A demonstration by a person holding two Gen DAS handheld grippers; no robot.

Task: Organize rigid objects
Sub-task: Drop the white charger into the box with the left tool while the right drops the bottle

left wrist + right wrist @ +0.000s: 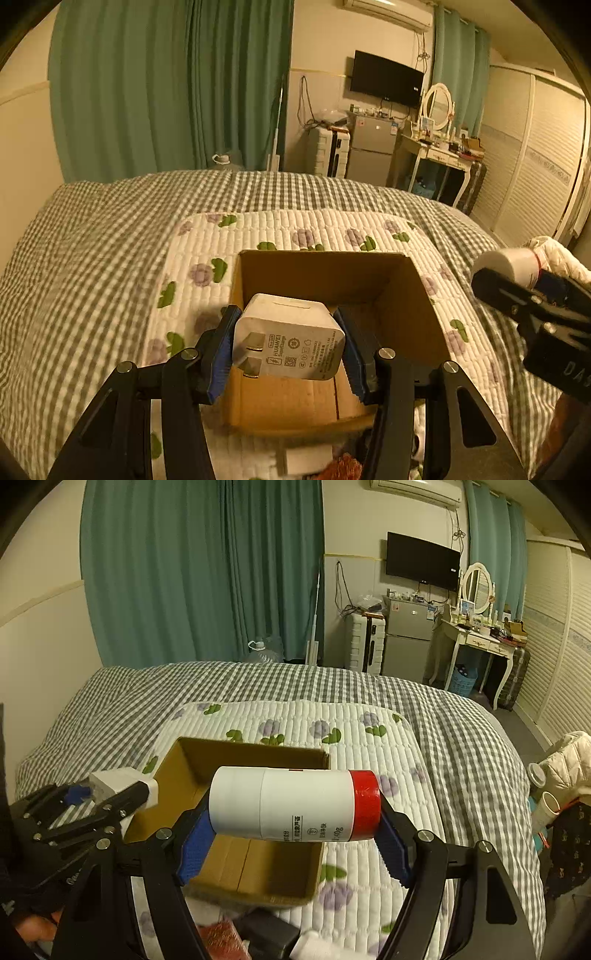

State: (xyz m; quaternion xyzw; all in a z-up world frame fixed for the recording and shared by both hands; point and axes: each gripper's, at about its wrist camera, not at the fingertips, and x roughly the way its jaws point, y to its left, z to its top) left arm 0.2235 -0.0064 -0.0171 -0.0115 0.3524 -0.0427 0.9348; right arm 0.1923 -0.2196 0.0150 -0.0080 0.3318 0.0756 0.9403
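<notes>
My left gripper is shut on a white Huawei charger and holds it above the open cardboard box on the bed. My right gripper is shut on a white cylinder with a red end, held sideways over the same box. The left gripper with the charger shows at the left of the right wrist view. The right gripper with the cylinder shows at the right of the left wrist view.
The box sits on a white floral quilted mat over a grey checked bedspread. Small objects lie near the front edge: a white item, a reddish item and a dark block. Fridge, vanity desk and wardrobe stand beyond the bed.
</notes>
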